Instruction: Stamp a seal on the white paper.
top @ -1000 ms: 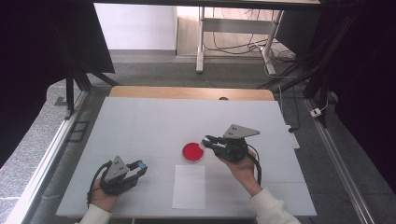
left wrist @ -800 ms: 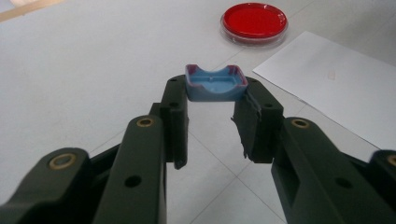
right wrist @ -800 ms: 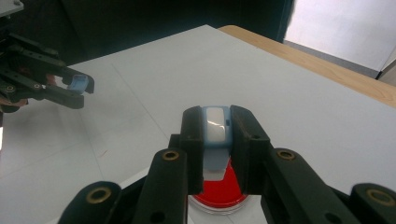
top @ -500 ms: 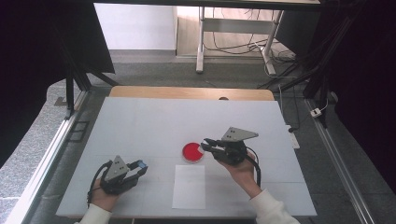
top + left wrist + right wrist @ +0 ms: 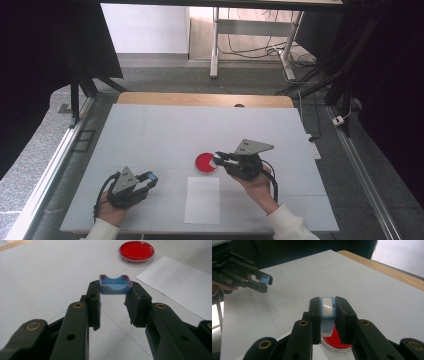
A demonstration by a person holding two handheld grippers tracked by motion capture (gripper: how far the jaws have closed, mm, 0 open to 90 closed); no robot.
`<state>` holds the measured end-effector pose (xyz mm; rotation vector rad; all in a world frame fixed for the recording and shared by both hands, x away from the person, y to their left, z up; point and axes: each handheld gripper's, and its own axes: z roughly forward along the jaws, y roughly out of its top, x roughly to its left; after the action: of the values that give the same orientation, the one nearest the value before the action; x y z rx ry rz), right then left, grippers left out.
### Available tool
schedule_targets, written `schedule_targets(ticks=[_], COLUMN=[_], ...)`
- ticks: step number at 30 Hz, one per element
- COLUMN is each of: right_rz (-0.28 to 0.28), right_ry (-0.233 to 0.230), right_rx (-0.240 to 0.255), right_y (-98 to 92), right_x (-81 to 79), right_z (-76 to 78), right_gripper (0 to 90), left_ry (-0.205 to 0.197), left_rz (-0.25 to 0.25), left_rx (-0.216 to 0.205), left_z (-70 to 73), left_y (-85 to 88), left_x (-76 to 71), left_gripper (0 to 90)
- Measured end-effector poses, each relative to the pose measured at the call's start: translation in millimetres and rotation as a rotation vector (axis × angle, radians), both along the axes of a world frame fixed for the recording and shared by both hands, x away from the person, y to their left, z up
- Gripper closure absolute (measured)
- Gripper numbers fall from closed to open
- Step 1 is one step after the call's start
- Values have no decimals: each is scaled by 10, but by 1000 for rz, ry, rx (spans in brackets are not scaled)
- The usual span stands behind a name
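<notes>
Your left tool is squeezed tight on a small blue cap low over the white surface, and your right tool is squeezed tight on a pale blue piece just above the red dish, which sits beside the paper sheet.

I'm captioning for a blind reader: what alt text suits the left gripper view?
Black tongs pinch a small blue cap-like piece above a white table. Beyond it sit a red-filled round dish and, to its right, a white paper sheet.
</notes>
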<state>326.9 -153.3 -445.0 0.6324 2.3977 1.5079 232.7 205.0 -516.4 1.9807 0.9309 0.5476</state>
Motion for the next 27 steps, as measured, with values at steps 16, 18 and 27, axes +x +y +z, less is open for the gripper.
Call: schedule_targets(ticks=[16,18,27], right_rz=[23,27,42], right_ry=[12,12,13], right_rx=[3,1,-2], right_y=[-10,-9,13], right_x=[-58,-69,-117], right_z=[9,8,-7], right_gripper=[751,751,751], left_ry=[2,3,3], left_rz=[1,1,3], left_rx=[-1,-1,-1], left_z=[-7,-7,-8], left_y=[4,3,7], left_x=[4,4,4], left_gripper=[650,650,650])
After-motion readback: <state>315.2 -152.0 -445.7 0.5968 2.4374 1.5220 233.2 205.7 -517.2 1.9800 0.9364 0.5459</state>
